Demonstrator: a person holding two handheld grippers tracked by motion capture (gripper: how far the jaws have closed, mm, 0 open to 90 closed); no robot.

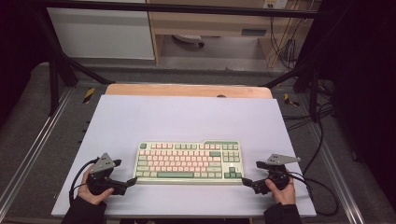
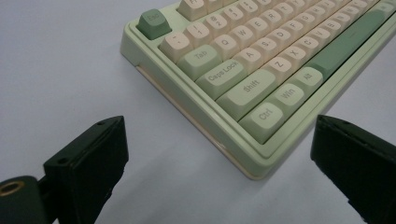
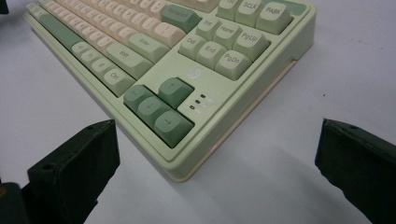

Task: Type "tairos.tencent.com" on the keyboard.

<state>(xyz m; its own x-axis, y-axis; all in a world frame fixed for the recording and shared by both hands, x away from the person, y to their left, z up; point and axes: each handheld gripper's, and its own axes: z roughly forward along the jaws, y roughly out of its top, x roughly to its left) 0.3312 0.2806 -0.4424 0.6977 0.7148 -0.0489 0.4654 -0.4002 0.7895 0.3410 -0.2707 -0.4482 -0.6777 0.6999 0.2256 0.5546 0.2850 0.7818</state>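
Reading the keycaps first: in the left gripper view the keyboard (image 2: pixel 261 60) shows Esc, Tab, Caps Lock, Shift, Ctrl, Win and Alt down its near column, with Q, W, A, Z and X legible beside them. In the right gripper view the keyboard (image 3: pixel 177 60) shows Enter, Shift and Ctrl, a block marked Ins, Home, PgUp, Del, End and PgDn, and four dark green arrow keys; a small pale logo above three indicator lights is too faint to read.

In the high view the keyboard (image 1: pixel 188 162) lies flat on the pale mat (image 1: pixel 187 116), toward 6 o'clock from the mat's middle, long side parallel to the near edge. The left gripper (image 1: pixel 132 180) sits at about 8 o'clock from the keyboard, its tips just beside the front left corner. The right gripper (image 1: pixel 244 181) sits at about 4 o'clock, tips just beside the front right corner. Both have their jaws spread wide, each framing its corner without touching it, holding nothing.
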